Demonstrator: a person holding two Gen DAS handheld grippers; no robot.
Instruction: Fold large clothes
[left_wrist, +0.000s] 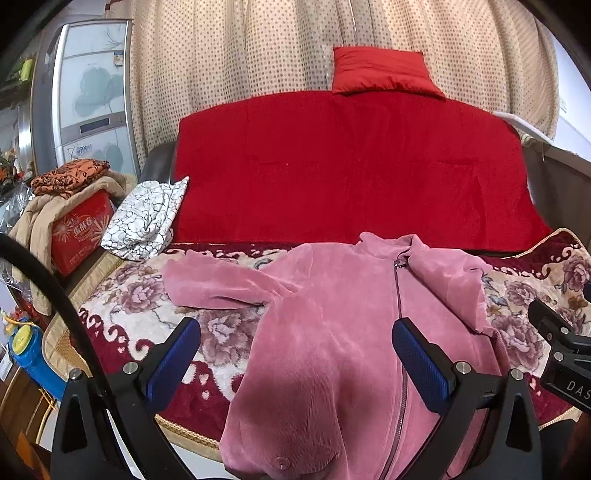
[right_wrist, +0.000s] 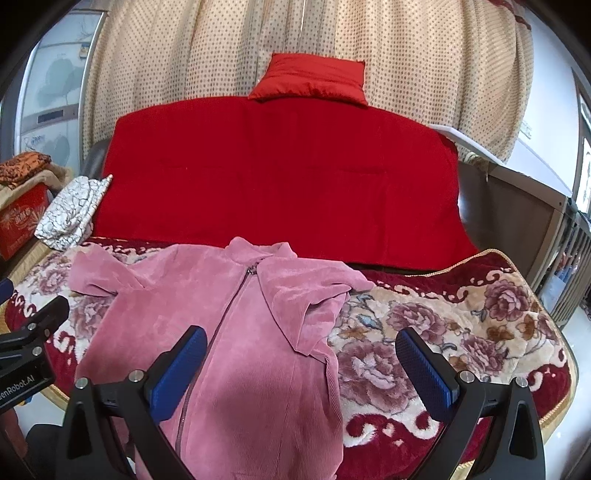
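Pink jacket (left_wrist: 332, 332) lies zipped and face-up on the floral blanket (right_wrist: 443, 332), collar toward the red sofa back (left_wrist: 351, 166), one sleeve spread out sideways, the other folded over its front. Left gripper (left_wrist: 295, 354) and right gripper (right_wrist: 301, 362) hover above it, fingers spread wide, holding nothing.

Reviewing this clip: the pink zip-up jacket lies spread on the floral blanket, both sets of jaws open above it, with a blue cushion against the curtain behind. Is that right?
Not quite: the cushion is red, not blue, as the right wrist view shows. The rest holds: the pink jacket lies spread on the floral blanket, with both sets of jaws open above it.
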